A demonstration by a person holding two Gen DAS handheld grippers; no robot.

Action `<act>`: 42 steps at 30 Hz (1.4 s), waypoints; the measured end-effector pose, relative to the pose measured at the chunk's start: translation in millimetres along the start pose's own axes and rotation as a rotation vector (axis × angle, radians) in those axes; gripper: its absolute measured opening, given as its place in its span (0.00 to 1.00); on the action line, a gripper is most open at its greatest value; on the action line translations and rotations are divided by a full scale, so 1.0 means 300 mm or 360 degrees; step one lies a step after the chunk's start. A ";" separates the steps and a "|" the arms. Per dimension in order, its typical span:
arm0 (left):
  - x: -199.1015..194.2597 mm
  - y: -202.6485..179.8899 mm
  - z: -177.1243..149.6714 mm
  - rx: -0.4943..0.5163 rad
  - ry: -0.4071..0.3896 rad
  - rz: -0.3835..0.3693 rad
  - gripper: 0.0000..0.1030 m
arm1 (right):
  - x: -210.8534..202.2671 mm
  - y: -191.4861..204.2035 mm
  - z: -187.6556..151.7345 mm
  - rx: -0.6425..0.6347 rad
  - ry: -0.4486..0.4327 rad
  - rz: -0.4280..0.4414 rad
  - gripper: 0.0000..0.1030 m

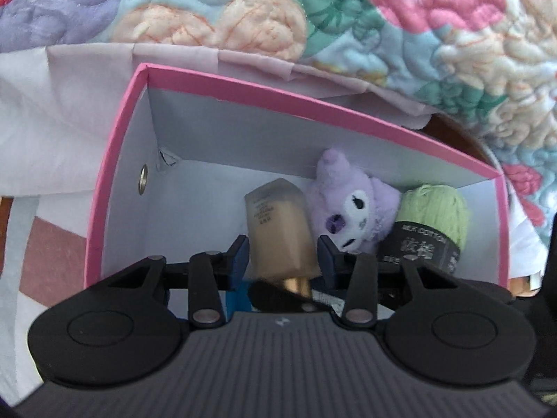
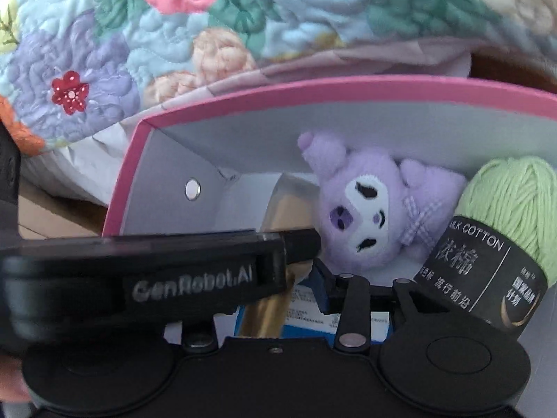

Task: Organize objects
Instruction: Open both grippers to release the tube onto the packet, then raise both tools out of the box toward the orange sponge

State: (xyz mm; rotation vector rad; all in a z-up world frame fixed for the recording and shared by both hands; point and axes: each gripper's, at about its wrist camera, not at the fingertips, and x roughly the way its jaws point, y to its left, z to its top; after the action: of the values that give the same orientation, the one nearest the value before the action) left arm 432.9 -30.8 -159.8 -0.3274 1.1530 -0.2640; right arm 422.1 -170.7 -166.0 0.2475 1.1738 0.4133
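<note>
A pink box (image 1: 115, 160) with white inner walls lies below both grippers. My left gripper (image 1: 283, 247) reaches into it, shut on a beige foundation bottle (image 1: 275, 216) with a gold neck and black cap. Beside the bottle lie a purple plush toy (image 1: 351, 205) and a green yarn ball (image 1: 435, 212) with a black label. In the right wrist view the left gripper's black body (image 2: 156, 278) crosses the front and hides one finger of my right gripper (image 2: 275, 271). The visible blue pad (image 2: 322, 285) touches nothing. The plush toy (image 2: 369, 202), the yarn ball (image 2: 504, 202) and the bottle (image 2: 282, 209) lie beyond it.
A blue and white carton (image 2: 306, 313) lies on the box floor under the grippers. A floral quilt (image 1: 313, 17) and a pale sheet (image 1: 52, 104) surround the pink box (image 2: 313, 101). A metal rivet (image 1: 142, 184) sits in the box's left wall.
</note>
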 end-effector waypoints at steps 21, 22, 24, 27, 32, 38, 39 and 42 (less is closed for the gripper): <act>-0.145 -0.032 -0.042 0.0046 -0.0006 0.0126 0.38 | -0.125 0.039 -0.097 -0.0142 -0.0143 -0.0048 0.38; -0.174 -0.034 -0.057 0.0063 -0.0006 0.0130 0.39 | -0.168 0.036 -0.121 -0.0145 -0.0193 -0.0021 0.41; -0.233 -0.034 -0.090 0.0090 -0.0004 0.0131 0.40 | -0.231 0.034 -0.175 -0.0184 -0.0266 -0.0023 0.45; -0.335 -0.028 -0.135 0.0157 -0.0002 0.0173 0.42 | -0.312 0.050 -0.233 -0.0266 -0.0346 -0.0048 0.45; -0.467 -0.035 -0.203 0.0231 -0.0005 0.0175 0.46 | -0.446 0.092 -0.276 -0.0290 -0.0433 -0.0056 0.48; -0.640 -0.061 -0.268 0.0293 -0.0024 0.0198 0.52 | -0.611 0.173 -0.331 -0.0417 -0.0462 -0.0122 0.50; -0.669 -0.065 -0.278 0.0295 -0.0025 0.0194 0.52 | -0.634 0.185 -0.343 -0.0433 -0.0465 -0.0130 0.51; -0.762 -0.082 -0.305 0.0309 -0.0038 0.0167 0.54 | -0.705 0.216 -0.372 -0.0462 -0.0474 -0.0156 0.54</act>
State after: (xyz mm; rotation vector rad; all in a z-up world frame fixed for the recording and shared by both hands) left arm 259.7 20.1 9.5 -0.0989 1.1078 -0.2766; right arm 238.1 -208.0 -4.4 -0.0022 0.8185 0.4385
